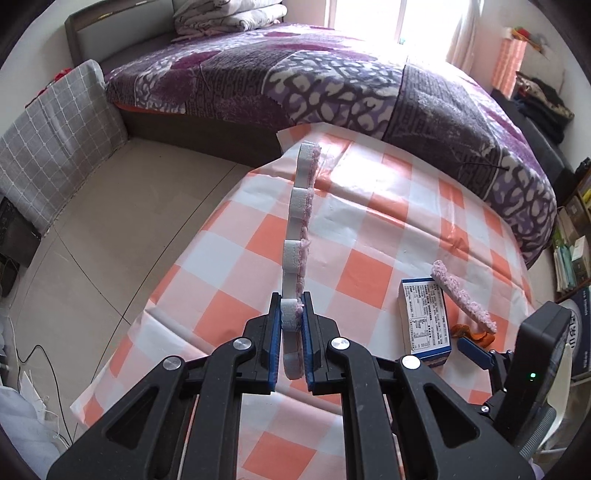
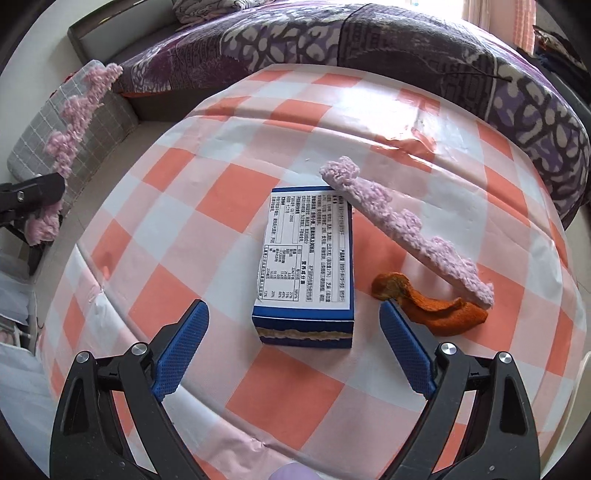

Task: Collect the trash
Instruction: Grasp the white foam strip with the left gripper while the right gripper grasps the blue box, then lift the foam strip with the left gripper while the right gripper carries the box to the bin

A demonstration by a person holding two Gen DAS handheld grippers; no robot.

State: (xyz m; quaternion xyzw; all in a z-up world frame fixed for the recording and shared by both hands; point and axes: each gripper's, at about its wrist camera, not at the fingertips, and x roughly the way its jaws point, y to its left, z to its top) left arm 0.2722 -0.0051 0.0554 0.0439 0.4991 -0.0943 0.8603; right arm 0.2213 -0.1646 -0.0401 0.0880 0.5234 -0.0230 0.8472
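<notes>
Between the spread right tongs point(image 2: 291, 341): box point(image 2: 308, 254), long axis running straight ahead | left tongs point(image 1: 291, 332) farther, pinching a foam strip point(image 1: 301, 221).

I see a bed point(image 1: 332, 85) with a purple patterned cover at twelve o'clock, a sunlit window point(image 1: 369, 18) behind it, and pale tiled floor point(image 1: 110, 221) at nine.

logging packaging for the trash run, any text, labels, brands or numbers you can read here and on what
Blue box: white label of dense printed lines and a table, too small and blurred to quote in either wrist view.
Round white object with blue lettering at the right edge: characters cut off and warped, unreadable.
Pink foam strips, orange peel, checked tablecloth: no text.
</notes>
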